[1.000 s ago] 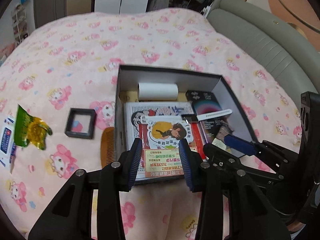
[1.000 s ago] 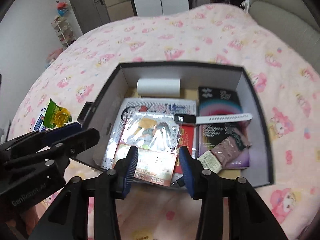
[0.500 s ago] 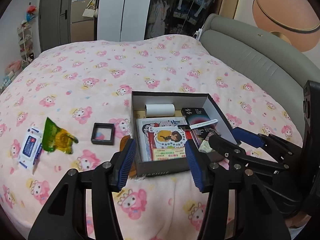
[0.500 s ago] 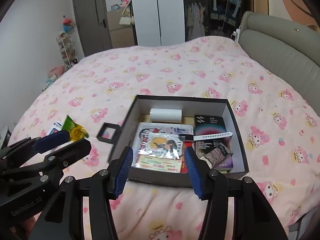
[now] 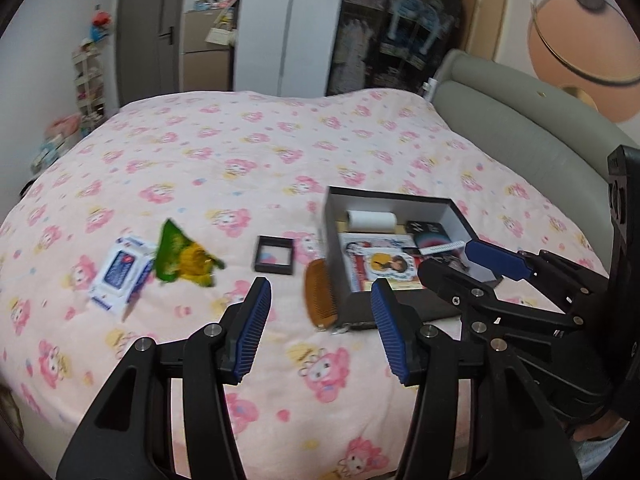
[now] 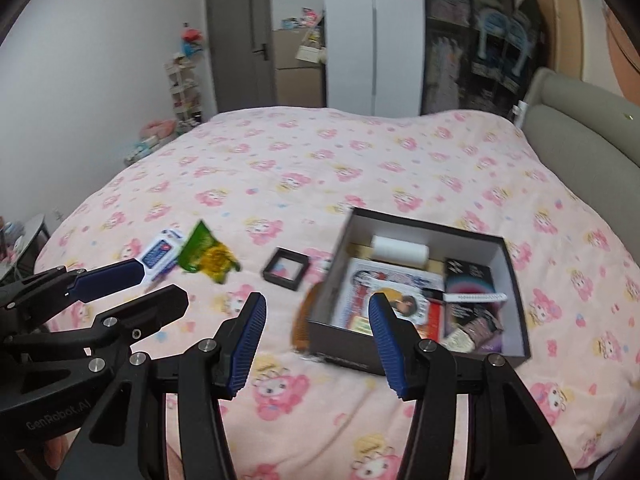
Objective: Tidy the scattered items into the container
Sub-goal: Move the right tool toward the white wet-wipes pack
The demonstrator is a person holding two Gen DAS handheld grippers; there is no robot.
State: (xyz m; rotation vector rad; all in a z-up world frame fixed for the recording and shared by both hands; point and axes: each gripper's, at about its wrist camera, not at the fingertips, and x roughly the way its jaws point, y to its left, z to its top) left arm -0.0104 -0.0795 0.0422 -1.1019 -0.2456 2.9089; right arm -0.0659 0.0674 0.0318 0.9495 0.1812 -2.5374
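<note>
A black box (image 5: 400,200) with white inner walls sits on the pink bedspread, holding a white roll (image 5: 371,221), cards and a dark booklet. A wooden comb (image 5: 320,298) lies against its left wall. Further left lie a small black frame (image 5: 275,254), a green and yellow packet (image 5: 180,258) and a blue-white wipes pack (image 5: 120,274). My left gripper (image 5: 320,286) hangs open and empty above the bed, short of the comb. My right gripper (image 6: 317,298) is open and empty too, in front of the box (image 6: 424,228). Each gripper shows in the other's view: the right gripper (image 5: 460,266), the left gripper (image 6: 164,285).
The pink patterned bedspread (image 5: 240,140) covers the whole bed. A grey padded headboard (image 5: 520,128) runs along the right. The bed's near edge lies just below the grippers. Beyond the bed stand a grey door (image 6: 244,48), a white wardrobe and dark shelves.
Both grippers have drawn back and up from over the box, and their jaws stand a little wider. The box now looks smaller, and the loose items to its left have come into view.
</note>
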